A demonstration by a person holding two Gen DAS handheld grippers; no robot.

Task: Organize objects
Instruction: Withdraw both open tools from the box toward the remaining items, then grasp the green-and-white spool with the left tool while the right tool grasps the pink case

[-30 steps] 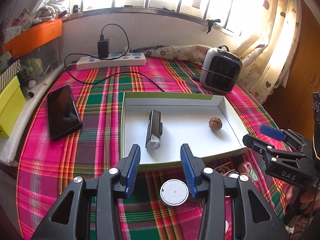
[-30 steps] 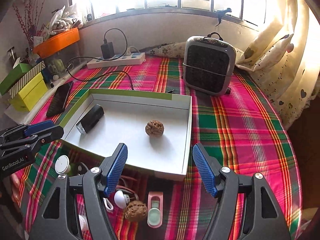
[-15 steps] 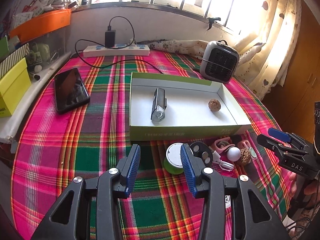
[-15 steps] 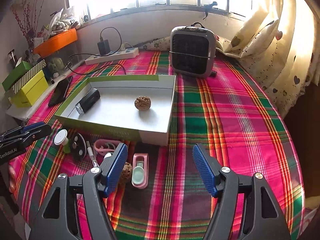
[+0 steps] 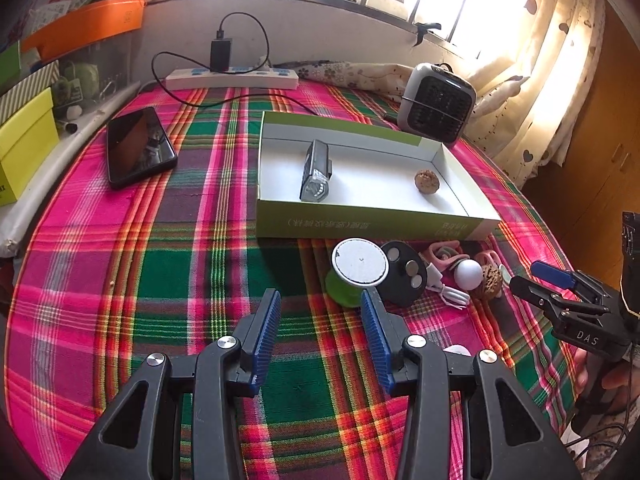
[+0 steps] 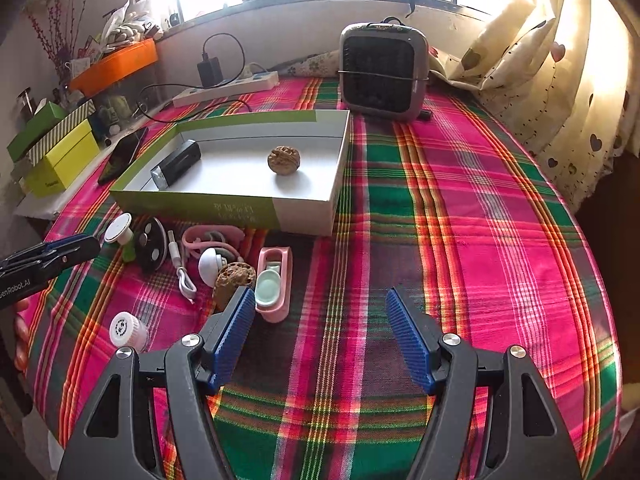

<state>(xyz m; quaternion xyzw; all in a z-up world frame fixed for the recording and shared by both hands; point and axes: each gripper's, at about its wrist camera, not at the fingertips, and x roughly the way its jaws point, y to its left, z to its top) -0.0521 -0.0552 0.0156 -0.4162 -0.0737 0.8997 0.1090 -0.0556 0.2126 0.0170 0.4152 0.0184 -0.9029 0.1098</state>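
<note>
A green-and-white open box (image 5: pixel 372 224) (image 6: pixel 304 216) on the plaid cloth holds a black bike light (image 5: pixel 316 170) (image 6: pixel 176 163) and a walnut (image 5: pixel 426 181) (image 6: pixel 283 159). In front of it lie a green spool with a white cap (image 5: pixel 358 270) (image 6: pixel 120 230), a black disc (image 5: pixel 402 272), a white cable (image 6: pixel 182 268), a white ball (image 5: pixel 469 274) (image 6: pixel 210 270), a second walnut (image 5: pixel 491 282) (image 6: pixel 234 278), a pink case (image 6: pixel 272 284) and a small white bottle (image 6: pixel 128 330). My left gripper (image 5: pixel 320 320) is open just short of the spool. My right gripper (image 6: pixel 320 316) is open, its left finger beside the walnut and pink case.
A black phone (image 5: pixel 138 146) lies at the left. A power strip (image 5: pixel 232 78) with charger and cable sits at the back. A small grey heater (image 5: pixel 438 102) (image 6: pixel 382 70) stands behind the box. Yellow and green boxes (image 6: pixel 56 148) line the left shelf. Curtains hang at the right.
Both grippers have pulled back from the box toward the table's front edge. The loose objects in front of the box have come into fuller view. Both stay open.
</note>
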